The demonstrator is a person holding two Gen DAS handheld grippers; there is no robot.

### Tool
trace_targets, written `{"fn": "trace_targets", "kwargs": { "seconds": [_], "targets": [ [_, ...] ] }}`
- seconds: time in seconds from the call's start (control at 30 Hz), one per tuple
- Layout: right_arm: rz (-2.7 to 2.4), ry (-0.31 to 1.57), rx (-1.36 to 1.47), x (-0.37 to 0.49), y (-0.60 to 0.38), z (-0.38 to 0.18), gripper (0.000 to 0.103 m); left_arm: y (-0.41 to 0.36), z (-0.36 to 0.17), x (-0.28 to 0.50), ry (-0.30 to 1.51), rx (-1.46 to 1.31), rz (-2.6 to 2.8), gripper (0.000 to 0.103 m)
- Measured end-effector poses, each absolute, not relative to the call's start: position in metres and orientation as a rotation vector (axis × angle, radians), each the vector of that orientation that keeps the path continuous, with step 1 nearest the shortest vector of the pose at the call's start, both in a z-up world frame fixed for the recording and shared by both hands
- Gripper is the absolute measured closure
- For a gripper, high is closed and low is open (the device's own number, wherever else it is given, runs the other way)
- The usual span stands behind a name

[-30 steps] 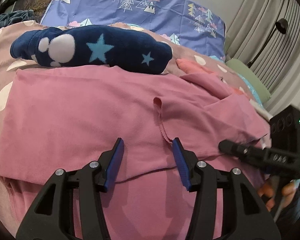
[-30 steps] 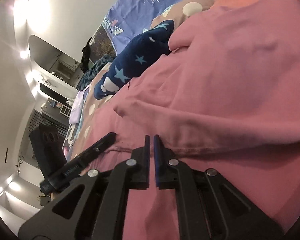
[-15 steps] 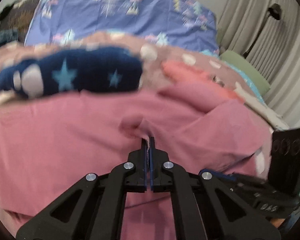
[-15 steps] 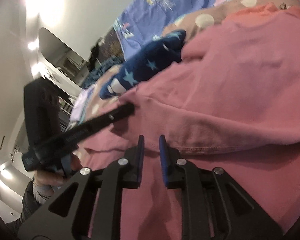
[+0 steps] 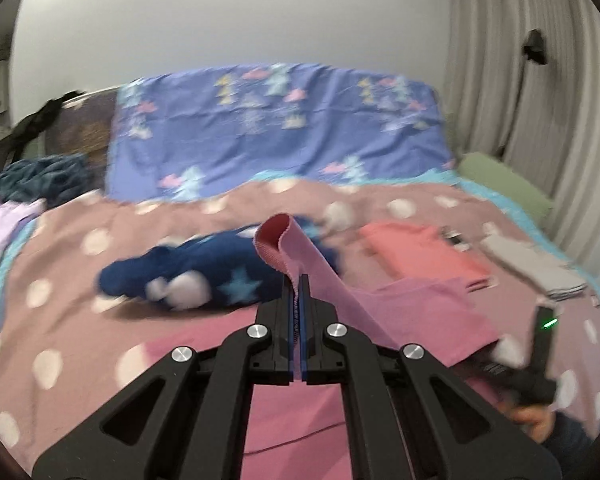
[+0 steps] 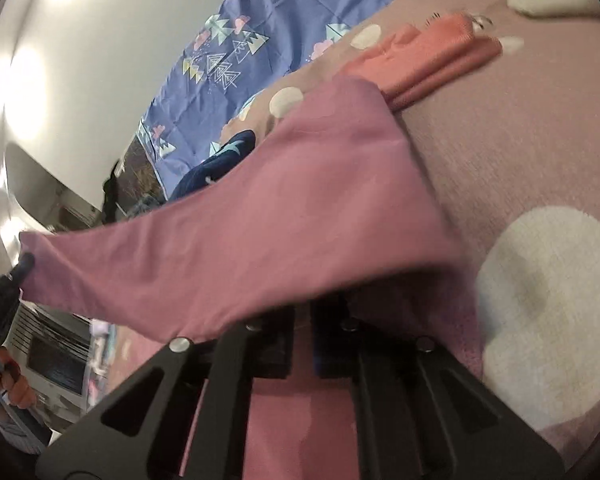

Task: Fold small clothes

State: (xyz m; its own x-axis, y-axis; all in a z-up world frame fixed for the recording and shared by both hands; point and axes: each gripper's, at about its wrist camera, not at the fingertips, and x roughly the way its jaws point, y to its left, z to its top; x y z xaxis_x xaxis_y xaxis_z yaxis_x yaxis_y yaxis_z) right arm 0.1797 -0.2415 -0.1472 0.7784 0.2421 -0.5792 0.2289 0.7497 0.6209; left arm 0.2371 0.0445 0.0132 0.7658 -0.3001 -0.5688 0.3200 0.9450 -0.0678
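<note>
A pink garment (image 5: pixel 400 304) lies on the bed, one edge lifted. My left gripper (image 5: pixel 299 292) is shut on that edge, which curls over above the fingertips. In the right wrist view the pink garment (image 6: pixel 260 240) hangs stretched across the frame and drapes over my right gripper (image 6: pixel 302 312); its fingertips are hidden under the cloth, which runs between the fingers. The right gripper's body (image 5: pixel 540 344) shows at the right of the left wrist view, under the lifted cloth. The left gripper (image 6: pixel 4 296) shows at the far left of the right wrist view.
A navy star-patterned garment (image 5: pixel 196 276) lies beyond the pink one. A folded coral garment (image 5: pixel 424 252) and a folded grey one (image 5: pixel 540 268) lie to the right. The bedspread (image 5: pixel 80 320) is mauve with white dots. A blue pillow (image 5: pixel 276 128) stands at the headboard.
My left gripper closed on the pink garment's edge and lifted it up off the bed. My right gripper rose with the cloth, which now hangs stretched between the two.
</note>
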Motion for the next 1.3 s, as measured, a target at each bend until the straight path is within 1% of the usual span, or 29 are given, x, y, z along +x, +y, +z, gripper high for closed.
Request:
{"fn": "trace_targets", "kwargs": {
  "seconds": [0.07, 0.27, 0.33, 0.4, 0.47, 0.5, 0.53, 0.67, 0.7, 0.73, 0.77, 0.8, 0.9, 0.93, 1.0, 1.03, 1.1, 1.17, 1.2, 1.3],
  "targets": [
    [0.01, 0.695, 0.737, 0.181, -0.241, -0.147, 0.092, 0.062, -0.006, 0.243, 0.663, 0.012, -0.29, 0.102],
    [0.009, 0.696, 0.729, 0.18, -0.244, -0.148, 0.092, 0.115, -0.09, 0.267, 0.86, -0.079, -0.19, 0.101],
    [0.015, 0.696, 0.73, 0.181, -0.244, -0.148, 0.092, 0.123, -0.116, 0.273, 0.918, -0.086, -0.158, 0.098],
    [0.026, 0.699, 0.724, 0.173, -0.242, -0.147, 0.09, 0.125, -0.128, 0.272, 0.93, -0.074, -0.137, 0.094],
    [0.035, 0.698, 0.707, 0.165, -0.24, -0.145, 0.087, 0.124, -0.127, 0.267, 0.909, -0.067, -0.146, 0.087],
    [0.037, 0.697, 0.7, 0.163, -0.238, -0.143, 0.085, 0.123, -0.125, 0.264, 0.9, -0.06, -0.154, 0.077],
    [0.041, 0.697, 0.693, 0.161, -0.237, -0.142, 0.083, 0.121, -0.123, 0.261, 0.891, -0.044, -0.15, 0.069],
    [0.063, 0.702, 0.646, 0.156, -0.23, -0.138, 0.071, 0.103, -0.102, 0.243, 0.781, 0.051, -0.162, 0.067],
    [0.066, 0.702, 0.637, 0.155, -0.228, -0.138, 0.068, 0.099, -0.097, 0.24, 0.76, 0.053, -0.185, 0.066],
    [0.07, 0.704, 0.629, 0.154, -0.226, -0.138, 0.066, 0.095, -0.093, 0.236, 0.742, 0.061, -0.206, 0.061],
    [0.071, 0.707, 0.619, 0.154, -0.225, -0.137, 0.065, 0.09, -0.09, 0.235, 0.732, 0.075, -0.215, 0.059],
    [0.073, 0.708, 0.615, 0.152, -0.224, -0.137, 0.064, 0.086, -0.089, 0.232, 0.726, 0.098, -0.215, 0.056],
    [0.084, 0.708, 0.62, 0.148, -0.224, -0.138, 0.064, 0.087, -0.099, 0.235, 0.766, 0.093, -0.198, 0.054],
    [0.087, 0.708, 0.623, 0.147, -0.224, -0.138, 0.064, 0.091, -0.109, 0.237, 0.802, 0.084, -0.191, 0.051],
    [0.089, 0.708, 0.626, 0.147, -0.225, -0.139, 0.064, 0.098, -0.135, 0.242, 0.885, 0.1, -0.155, 0.051],
    [0.088, 0.71, 0.622, 0.146, -0.225, -0.139, 0.064, 0.1, -0.141, 0.242, 0.882, 0.102, -0.155, 0.044],
    [0.082, 0.72, 0.607, 0.146, -0.224, -0.137, 0.064, 0.113, -0.142, 0.24, 0.868, 0.035, -0.16, 0.04],
    [0.094, 0.742, 0.585, 0.142, -0.22, -0.13, 0.063, 0.117, -0.143, 0.24, 0.871, 0.013, -0.155, 0.04],
    [0.125, 0.741, 0.589, 0.14, -0.219, -0.124, 0.061, 0.115, -0.144, 0.239, 0.867, 0.021, -0.152, 0.04],
    [0.19, 0.676, 0.577, 0.139, -0.224, -0.092, 0.061, 0.106, -0.145, 0.238, 0.864, 0.082, -0.126, 0.04]
  ]
}}
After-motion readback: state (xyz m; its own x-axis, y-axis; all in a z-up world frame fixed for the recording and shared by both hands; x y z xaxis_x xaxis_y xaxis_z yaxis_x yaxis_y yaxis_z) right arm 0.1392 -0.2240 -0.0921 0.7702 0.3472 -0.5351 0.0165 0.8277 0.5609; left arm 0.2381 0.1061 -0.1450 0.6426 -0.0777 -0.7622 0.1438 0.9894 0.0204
